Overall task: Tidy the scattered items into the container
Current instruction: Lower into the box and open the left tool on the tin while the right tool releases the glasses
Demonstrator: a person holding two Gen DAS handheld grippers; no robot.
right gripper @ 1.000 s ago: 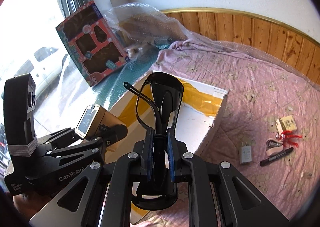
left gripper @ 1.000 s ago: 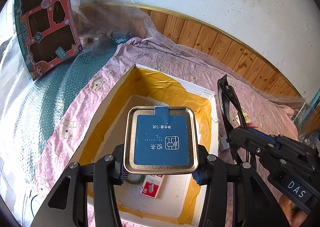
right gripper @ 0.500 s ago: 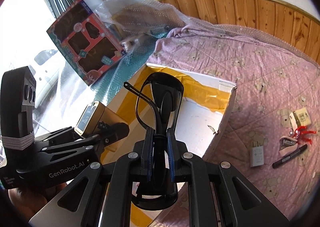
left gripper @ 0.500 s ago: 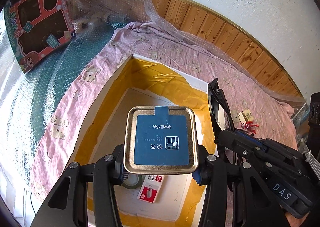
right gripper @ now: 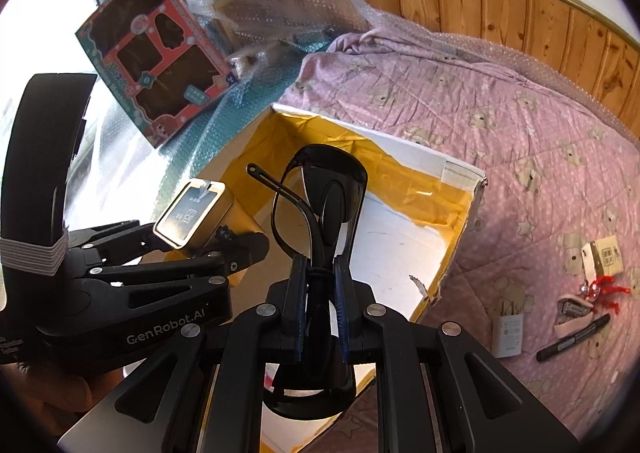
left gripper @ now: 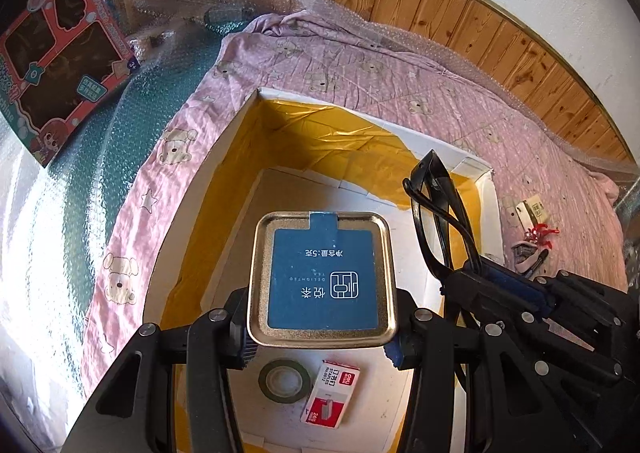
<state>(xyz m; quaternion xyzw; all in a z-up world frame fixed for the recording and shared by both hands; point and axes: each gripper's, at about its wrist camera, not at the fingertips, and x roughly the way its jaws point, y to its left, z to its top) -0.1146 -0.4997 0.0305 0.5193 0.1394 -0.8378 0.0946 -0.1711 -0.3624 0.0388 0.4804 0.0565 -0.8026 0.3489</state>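
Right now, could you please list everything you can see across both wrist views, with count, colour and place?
Box: 1, white with yellow lining, on the quilt.
Tea tin: 1, gold with blue label, over the box.
Sunglasses: 1, black, over the box.
Tape roll: 1, dark, inside the box.
Staples box: 1, red and white, beside the tape roll.
Charger: 1, white, on the quilt.
Marker: 1, black, on the quilt.
Quilt: 1, pink.
Toy package: 1, red and teal, behind.
Left gripper: shut on the tea tin.
Right gripper: shut on the sunglasses.
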